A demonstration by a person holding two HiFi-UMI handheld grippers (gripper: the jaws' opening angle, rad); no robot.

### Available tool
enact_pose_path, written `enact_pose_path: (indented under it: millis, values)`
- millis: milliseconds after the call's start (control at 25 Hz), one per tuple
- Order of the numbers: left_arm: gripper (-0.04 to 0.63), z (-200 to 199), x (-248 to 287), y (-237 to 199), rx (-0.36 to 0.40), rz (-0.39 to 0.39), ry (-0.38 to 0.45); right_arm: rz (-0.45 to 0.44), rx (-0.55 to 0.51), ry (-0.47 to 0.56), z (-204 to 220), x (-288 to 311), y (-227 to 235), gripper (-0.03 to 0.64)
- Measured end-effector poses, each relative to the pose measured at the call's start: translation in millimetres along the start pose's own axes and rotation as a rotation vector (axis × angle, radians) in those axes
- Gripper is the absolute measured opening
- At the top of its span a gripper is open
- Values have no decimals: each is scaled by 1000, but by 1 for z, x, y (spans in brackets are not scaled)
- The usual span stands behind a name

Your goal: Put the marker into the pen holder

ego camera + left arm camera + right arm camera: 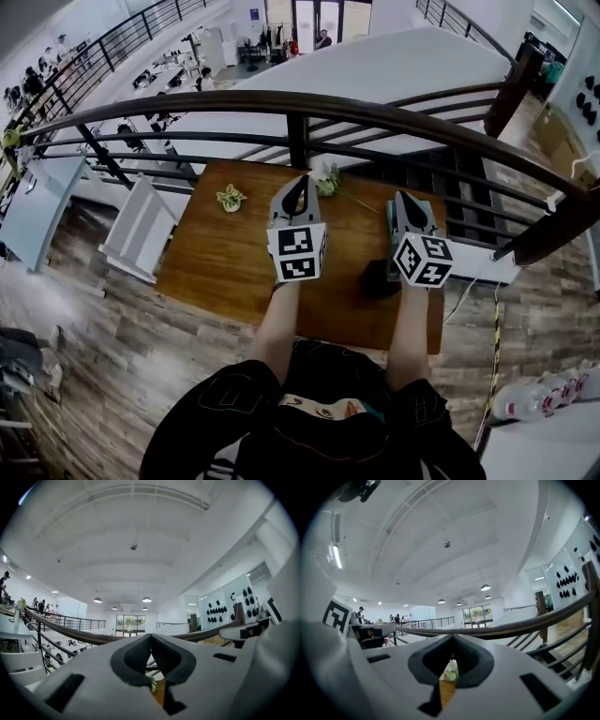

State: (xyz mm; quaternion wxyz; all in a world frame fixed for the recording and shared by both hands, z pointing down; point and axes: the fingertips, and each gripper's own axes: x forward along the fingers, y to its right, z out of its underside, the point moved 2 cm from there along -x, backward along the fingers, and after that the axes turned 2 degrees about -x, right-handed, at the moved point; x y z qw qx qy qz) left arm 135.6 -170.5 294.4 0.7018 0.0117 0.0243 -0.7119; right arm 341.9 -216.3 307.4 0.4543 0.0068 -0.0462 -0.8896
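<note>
Both grippers hang side by side over the wooden table in the head view. My left gripper is shut with nothing in it, and its tips meet in the left gripper view. To its right, my right gripper is also shut and empty, its tips closed in the right gripper view. A dark block-like object, possibly the pen holder, stands on the table partly under the right gripper's marker cube. No marker shows in any view.
A small potted plant sits at the table's far left, and a pale flower sprig lies at the far edge between the grippers. A dark curved railing runs just beyond the table. A white chair stands on the left.
</note>
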Motion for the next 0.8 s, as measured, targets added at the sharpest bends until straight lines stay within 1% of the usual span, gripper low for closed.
enact_pose_path:
  millis: [160, 320, 560, 800]
  values:
    - [8, 1, -1, -1, 31, -13, 7, 19, -43, 13, -2, 2, -3, 5]
    - [8, 2, 3, 3, 52, -15, 13, 39, -61, 26, -2, 1, 4, 5]
    - [8, 3, 12, 18, 65, 17, 25, 43, -101, 51, -8, -1, 9, 3]
    - [8, 9, 15, 27, 64, 33, 17, 35, -119, 58, -7, -3, 12, 4]
